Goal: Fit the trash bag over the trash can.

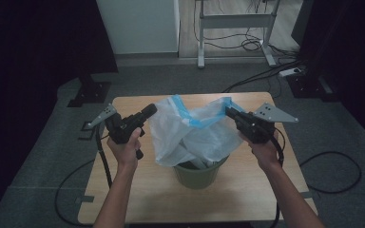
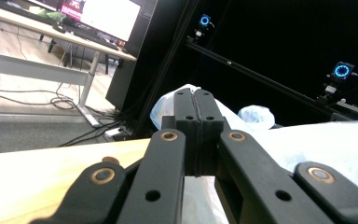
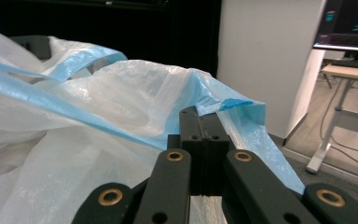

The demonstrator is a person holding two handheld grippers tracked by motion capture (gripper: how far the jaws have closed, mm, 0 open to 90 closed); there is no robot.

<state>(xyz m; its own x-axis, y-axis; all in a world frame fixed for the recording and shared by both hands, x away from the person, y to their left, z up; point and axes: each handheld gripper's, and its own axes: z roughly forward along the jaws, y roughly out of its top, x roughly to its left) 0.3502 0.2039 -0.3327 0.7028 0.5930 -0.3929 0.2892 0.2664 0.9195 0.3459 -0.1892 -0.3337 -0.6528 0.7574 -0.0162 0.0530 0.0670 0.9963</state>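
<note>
One white plastic bag with a blue rim (image 1: 190, 130) stands in one green bin (image 1: 197, 176) near the middle of the table (image 1: 123, 190), pulled up above it. The left gripper (image 1: 151, 110) and the right gripper (image 1: 228, 112), jaws pressed together, each pinch the bag's rim on opposite sides.

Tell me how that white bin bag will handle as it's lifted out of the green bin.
Likely floppy: the white bin bag sags between the right hand-held gripper, shut on its blue rim, and the left hand-held gripper. Probably light, since the film is thin and see-through. The green bin is small and may tip if the bag drags.
</note>
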